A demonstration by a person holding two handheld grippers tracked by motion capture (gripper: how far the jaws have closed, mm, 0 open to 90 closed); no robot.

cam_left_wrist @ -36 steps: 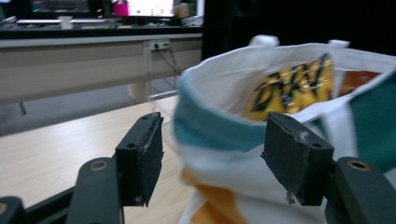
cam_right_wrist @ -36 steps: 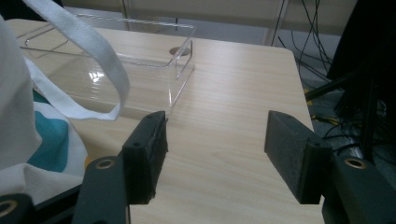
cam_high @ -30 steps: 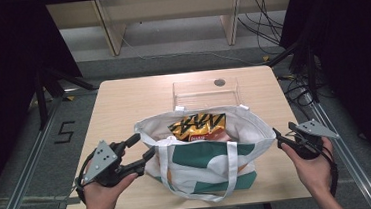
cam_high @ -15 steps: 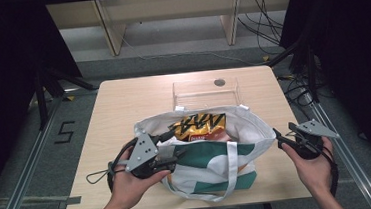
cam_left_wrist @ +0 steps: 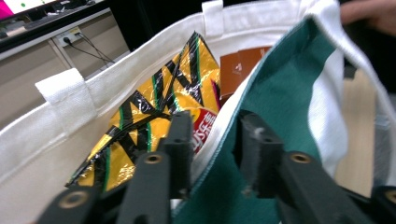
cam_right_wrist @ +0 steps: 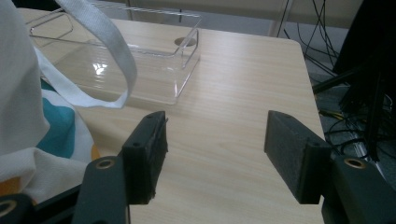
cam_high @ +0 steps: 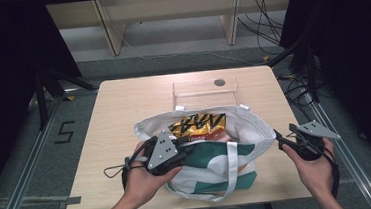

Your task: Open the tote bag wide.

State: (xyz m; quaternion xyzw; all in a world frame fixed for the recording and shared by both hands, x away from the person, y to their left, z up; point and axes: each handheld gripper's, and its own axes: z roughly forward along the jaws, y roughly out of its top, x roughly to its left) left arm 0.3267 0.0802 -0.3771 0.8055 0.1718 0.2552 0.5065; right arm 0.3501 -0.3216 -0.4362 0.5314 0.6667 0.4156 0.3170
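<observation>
My left claw (cam_high: 186,149) has just been closing, jaws astride the near rim of the tote bag (cam_high: 239,180): one jaw inside by the chip packet (cam_left_wrist: 154,107), one outside on the green cloth. There is a gap beside the cloth, so I can't tell if the pads bite yet. My right claw (cam_right_wrist: 215,154) hangs wide and empty over the bare counter (cam_right_wrist: 243,93), at 3 o'clock of the bag and just clear of it.

The bag sits at the near middle of the counter, mouth up, packet leaning at 12 o'clock inside, with a brown card (cam_left_wrist: 240,70) beside it.

Risks as I judge them:
- Thin cloth slips out of the left jaws if they stop short of it, and the rim flops shut.
- The inner jaw could catch the packet's foil with the rim, so a pull drags or crumples the chips.
- With one-sided hold and the right claw idle, a pull slides the whole bag toward 6 o'clock and off the edge.
- The loose white strap (cam_right_wrist: 100,42) near 12 o'clock could snag the clear tray (cam_high: 205,94) behind.
</observation>
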